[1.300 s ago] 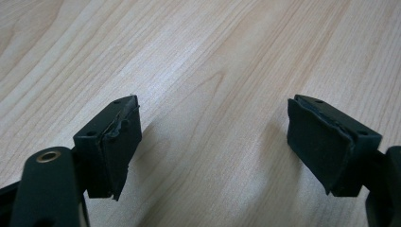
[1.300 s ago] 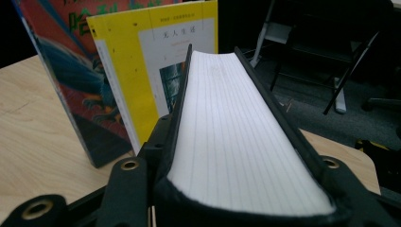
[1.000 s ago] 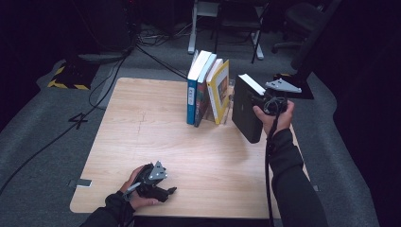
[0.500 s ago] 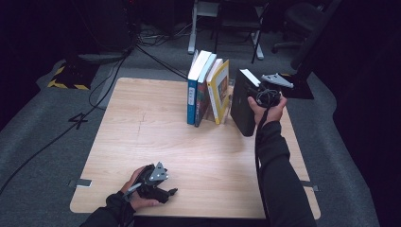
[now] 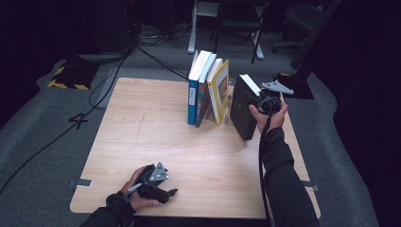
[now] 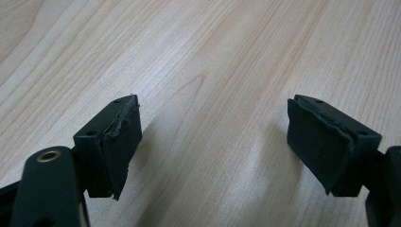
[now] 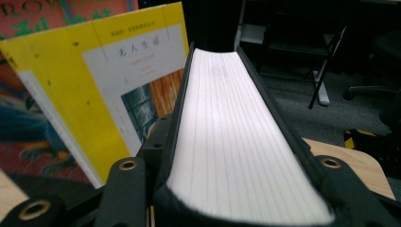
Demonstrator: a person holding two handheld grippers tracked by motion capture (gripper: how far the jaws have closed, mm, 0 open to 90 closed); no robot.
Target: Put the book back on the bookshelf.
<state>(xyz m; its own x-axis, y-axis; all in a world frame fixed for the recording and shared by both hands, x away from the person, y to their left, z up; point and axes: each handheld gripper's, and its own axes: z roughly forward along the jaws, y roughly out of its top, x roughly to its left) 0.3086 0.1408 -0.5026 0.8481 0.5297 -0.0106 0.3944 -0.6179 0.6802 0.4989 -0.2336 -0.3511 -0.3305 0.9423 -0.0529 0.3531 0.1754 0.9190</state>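
A thick black book (image 5: 243, 109) stands upright on the wooden table (image 5: 156, 142), just right of a leaning yellow book (image 5: 220, 90). My right gripper (image 5: 257, 100) is shut on the black book's upper edge; in the right gripper view its white page block (image 7: 231, 137) fills the space between the two jaws, with the yellow book (image 7: 90, 85) close on the left. A blue-spined book (image 5: 194, 90) and another book stand in the same row. My left gripper (image 5: 166, 193) rests low near the table's front edge, open, with bare wood between its pads (image 6: 118, 142).
Chair and stand legs (image 5: 222, 33) sit on the grey floor beyond the table, with cables (image 5: 142, 47) at the back left. Yellow-black tape (image 5: 66, 78) marks the floor at left. The table's far right corner (image 7: 364, 165) lies close behind the black book.
My right hand has brought the black book leftward and slightly down, closer to the yellow book. The left gripper has stayed where it was.
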